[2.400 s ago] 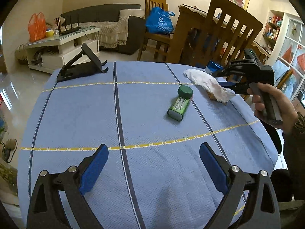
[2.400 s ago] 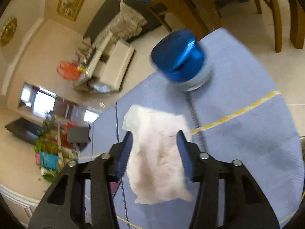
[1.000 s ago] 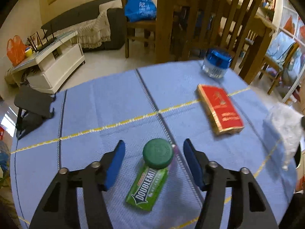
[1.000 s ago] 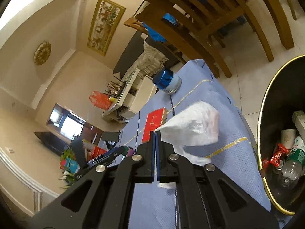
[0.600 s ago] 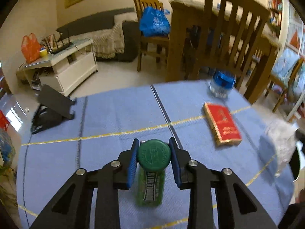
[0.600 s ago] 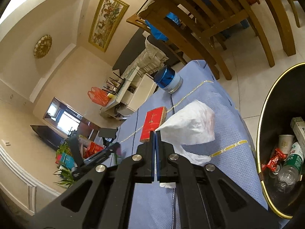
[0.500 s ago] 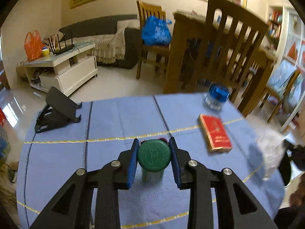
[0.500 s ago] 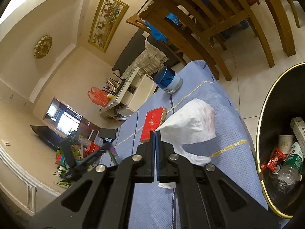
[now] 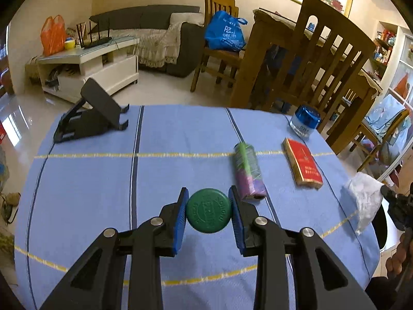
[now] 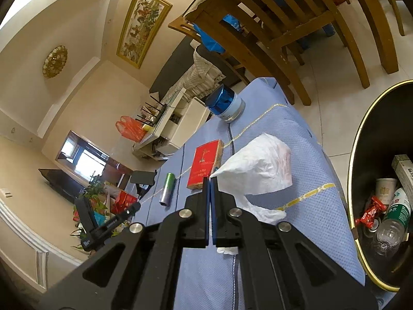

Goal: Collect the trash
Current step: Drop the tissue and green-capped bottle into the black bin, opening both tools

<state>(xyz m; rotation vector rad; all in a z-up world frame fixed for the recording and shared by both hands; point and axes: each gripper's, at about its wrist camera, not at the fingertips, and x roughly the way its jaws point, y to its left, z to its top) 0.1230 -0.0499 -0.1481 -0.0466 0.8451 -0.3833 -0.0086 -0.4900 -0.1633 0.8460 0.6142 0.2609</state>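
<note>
Two tongs are in play, both clenched on trash. The left tongs [image 9: 208, 214] grip a green-capped gum bottle [image 9: 208, 214] by its cap, blue pads tight on both sides, bottle lifted off the blue striped cloth on the surface [image 9: 103, 180]; only the round cap shows, body hidden below it. The right tongs [image 10: 209, 180] are squeezed fully together on a corner of a crumpled white tissue [image 10: 260, 170], which hangs in the air above the surface's edge, w/ part of it drooping under the fingers. Just beside that edge, on the floor, stands a black bin w/ gold rim [image 10: 358, 139] holding a paper cup, plastic bottles, a red wrapper & a box.

On the cloth, apart from each other: a green-and-purple wrapped roll [image 9: 249, 170] lying flat, blurred; a red cigarette pack [image 9: 303, 164] to its right; a blue-lidded jar [image 9: 304, 121] near the far edge; a black phone stand [image 9: 93, 115] at far left. In the left wrist view the tissue & right tongs show at the right edge, w/ part of a hand [image 9: 397, 258] below them. Wooden chairs stand beyond the surface.
</note>
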